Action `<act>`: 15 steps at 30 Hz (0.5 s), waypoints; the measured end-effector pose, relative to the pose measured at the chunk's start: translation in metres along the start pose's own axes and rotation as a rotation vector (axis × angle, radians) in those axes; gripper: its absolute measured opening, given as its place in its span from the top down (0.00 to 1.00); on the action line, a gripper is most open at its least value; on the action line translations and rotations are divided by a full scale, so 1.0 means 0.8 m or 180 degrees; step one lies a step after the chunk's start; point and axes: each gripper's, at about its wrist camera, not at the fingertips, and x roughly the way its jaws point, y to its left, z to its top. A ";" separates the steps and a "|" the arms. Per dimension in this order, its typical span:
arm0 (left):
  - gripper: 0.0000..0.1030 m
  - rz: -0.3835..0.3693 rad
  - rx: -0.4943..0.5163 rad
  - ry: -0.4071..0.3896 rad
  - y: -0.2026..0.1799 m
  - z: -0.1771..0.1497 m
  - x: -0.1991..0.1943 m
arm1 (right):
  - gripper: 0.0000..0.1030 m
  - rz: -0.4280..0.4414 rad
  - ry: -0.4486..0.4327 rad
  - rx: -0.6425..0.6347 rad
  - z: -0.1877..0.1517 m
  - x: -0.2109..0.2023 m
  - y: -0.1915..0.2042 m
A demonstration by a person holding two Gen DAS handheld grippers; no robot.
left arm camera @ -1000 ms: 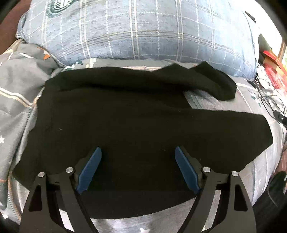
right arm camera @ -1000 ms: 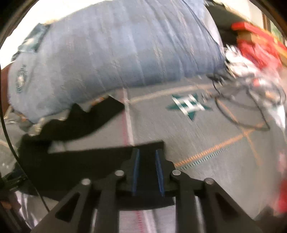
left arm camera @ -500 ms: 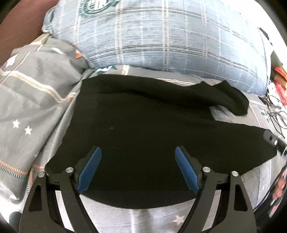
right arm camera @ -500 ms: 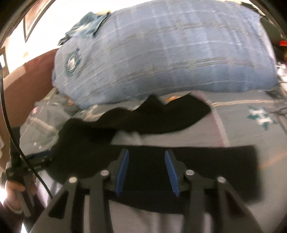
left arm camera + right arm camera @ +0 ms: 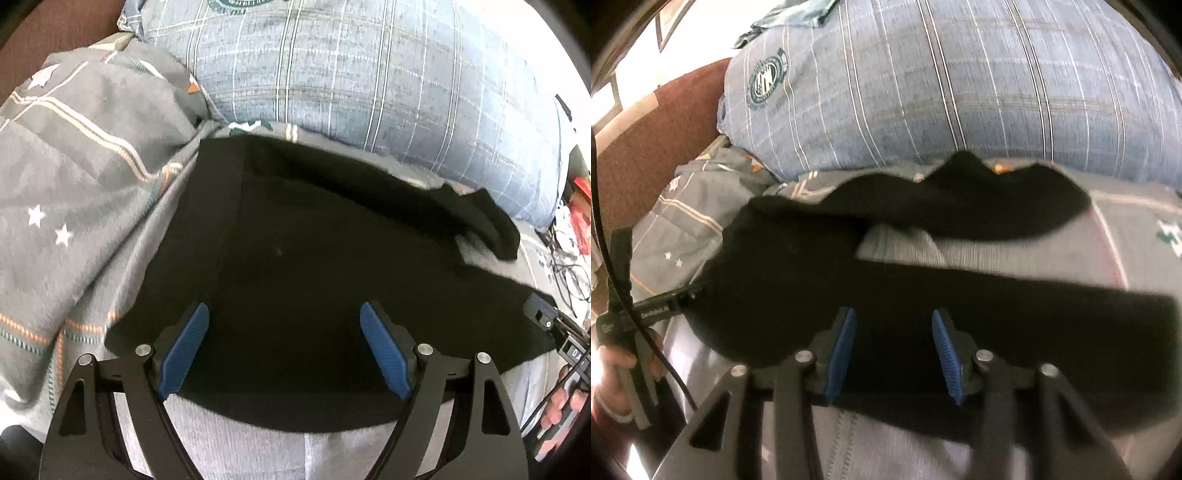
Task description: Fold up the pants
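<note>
1. Now the black pants (image 5: 332, 280) lie flat on the bed (image 5: 258, 450), just below the big checked pillow (image 5: 369, 74), with their long axis running left to right across both views.
2. The left gripper (image 5: 284, 347) hovers over the wide waist end, its jaws wide apart and holding nothing.
3. The right gripper (image 5: 894, 350) hovers over the near leg, jaws also apart and empty.
4. The far leg (image 5: 960, 199) lies bent away toward the pillow, apart from the near one; I judge the right gripper is nearer to it.
</note>
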 end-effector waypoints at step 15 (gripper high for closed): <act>0.18 -0.0047 -0.0105 -0.0018 0.012 0.068 0.024 | 0.43 0.0049 -0.0074 -0.0453 0.045 0.025 0.038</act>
